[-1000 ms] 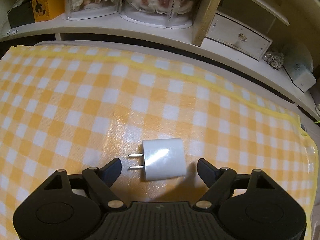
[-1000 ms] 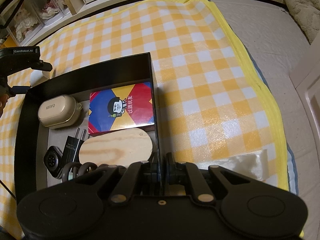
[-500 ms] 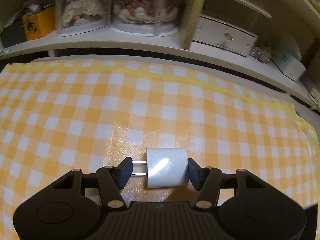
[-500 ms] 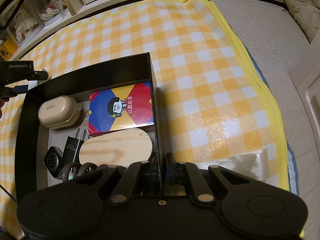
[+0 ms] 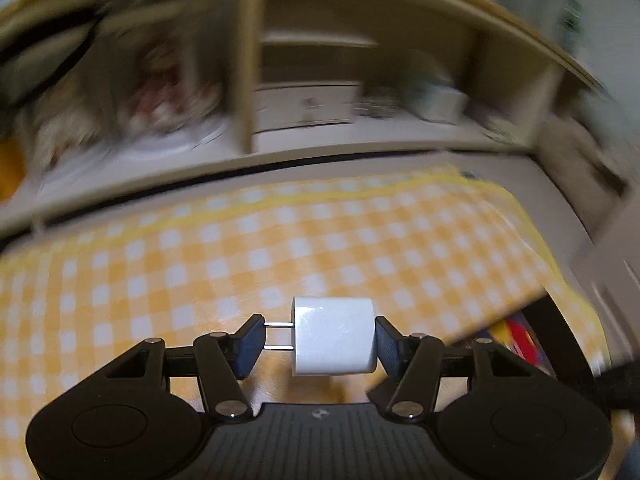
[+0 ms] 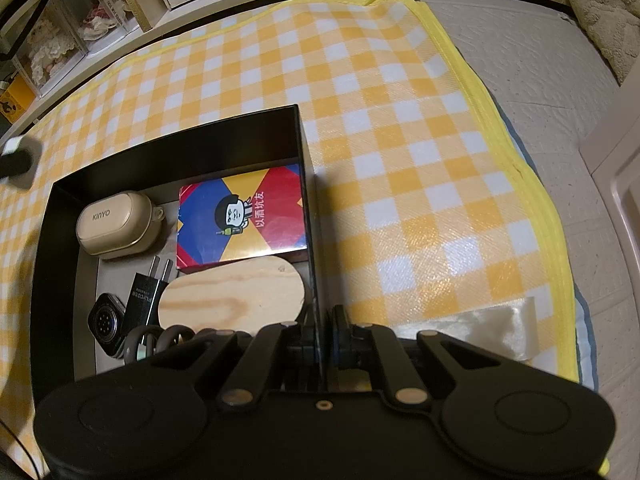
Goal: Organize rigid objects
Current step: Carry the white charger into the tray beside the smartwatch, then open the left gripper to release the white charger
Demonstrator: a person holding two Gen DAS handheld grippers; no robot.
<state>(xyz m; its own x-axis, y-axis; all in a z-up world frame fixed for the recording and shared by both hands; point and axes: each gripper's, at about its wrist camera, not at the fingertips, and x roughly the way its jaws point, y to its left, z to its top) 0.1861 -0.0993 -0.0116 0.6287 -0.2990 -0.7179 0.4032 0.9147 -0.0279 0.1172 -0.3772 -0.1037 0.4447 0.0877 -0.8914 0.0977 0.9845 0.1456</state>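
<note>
Yellow-and-white checked cloth covers the surface, with blurred shelving behind. On it stands a black box, in which one beige earbud case, one colourful card box, one wooden oval, one black plug and one watch are held. Its right wall is clamped by the right gripper. One white charger is pinched above the cloth by the left gripper, prongs against the left finger.

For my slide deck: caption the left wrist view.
Left gripper holds a white charger end to end above the checkered cloth.
</note>
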